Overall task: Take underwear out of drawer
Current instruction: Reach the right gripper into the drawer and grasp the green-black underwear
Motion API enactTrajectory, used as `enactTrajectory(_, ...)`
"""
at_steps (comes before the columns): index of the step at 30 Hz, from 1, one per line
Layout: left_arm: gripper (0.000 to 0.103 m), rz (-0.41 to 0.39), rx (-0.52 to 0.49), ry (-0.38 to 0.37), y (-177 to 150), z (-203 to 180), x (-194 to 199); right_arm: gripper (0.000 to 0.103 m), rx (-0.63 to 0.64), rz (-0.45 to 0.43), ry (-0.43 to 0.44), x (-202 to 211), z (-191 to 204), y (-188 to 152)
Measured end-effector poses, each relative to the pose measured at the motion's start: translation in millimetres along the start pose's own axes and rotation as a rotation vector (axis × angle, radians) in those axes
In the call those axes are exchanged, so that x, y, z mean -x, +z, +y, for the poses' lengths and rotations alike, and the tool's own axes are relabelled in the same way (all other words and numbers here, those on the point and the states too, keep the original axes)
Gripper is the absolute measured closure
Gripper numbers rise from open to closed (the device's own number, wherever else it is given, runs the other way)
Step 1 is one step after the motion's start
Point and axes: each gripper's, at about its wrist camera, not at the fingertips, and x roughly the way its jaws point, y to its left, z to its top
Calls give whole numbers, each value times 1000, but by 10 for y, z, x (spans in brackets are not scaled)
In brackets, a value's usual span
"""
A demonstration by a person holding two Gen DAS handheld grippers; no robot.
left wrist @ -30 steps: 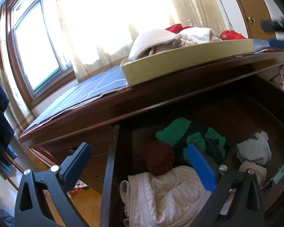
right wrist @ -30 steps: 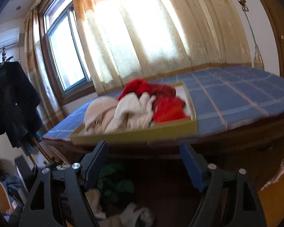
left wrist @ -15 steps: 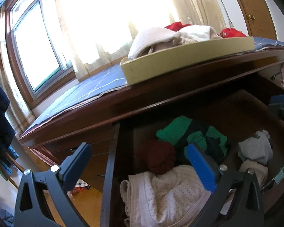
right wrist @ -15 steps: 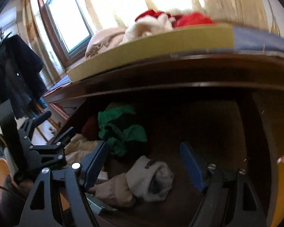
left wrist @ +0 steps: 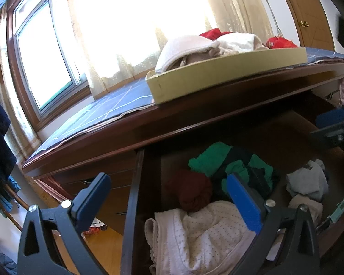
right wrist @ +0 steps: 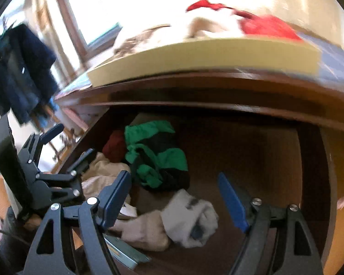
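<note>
Right gripper (right wrist: 174, 197) hangs over the open drawer (right wrist: 252, 151), jaws spread wide, nothing between them. Just below lies a pale rolled bundle (right wrist: 190, 220), perhaps underwear, though blur makes it hard to tell. Left gripper (left wrist: 169, 197) sits wide open and empty above the cream dotted garment (left wrist: 199, 236); green clothes (right wrist: 153, 153) lie behind.
</note>
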Motion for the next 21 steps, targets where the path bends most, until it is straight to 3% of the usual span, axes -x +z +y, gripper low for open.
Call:
enactTrajectory(3, 0, 0, 0, 2, 2, -3, 3, 23, 144, 130, -39, -282, 251, 170)
enactTrajectory(9, 0, -2, -4, 7, -1, -20, 8, 23, 246, 266, 45, -816, 472, 320)
enactTrajectory(14, 1, 0, -1, 19, 4, -24, -13, 23, 317, 294, 75, -1048, 526, 454)
enactTrajectory(21, 0, -16, 12, -2, 3, -14, -15, 28, 418, 302, 51, -1365, 537, 452)
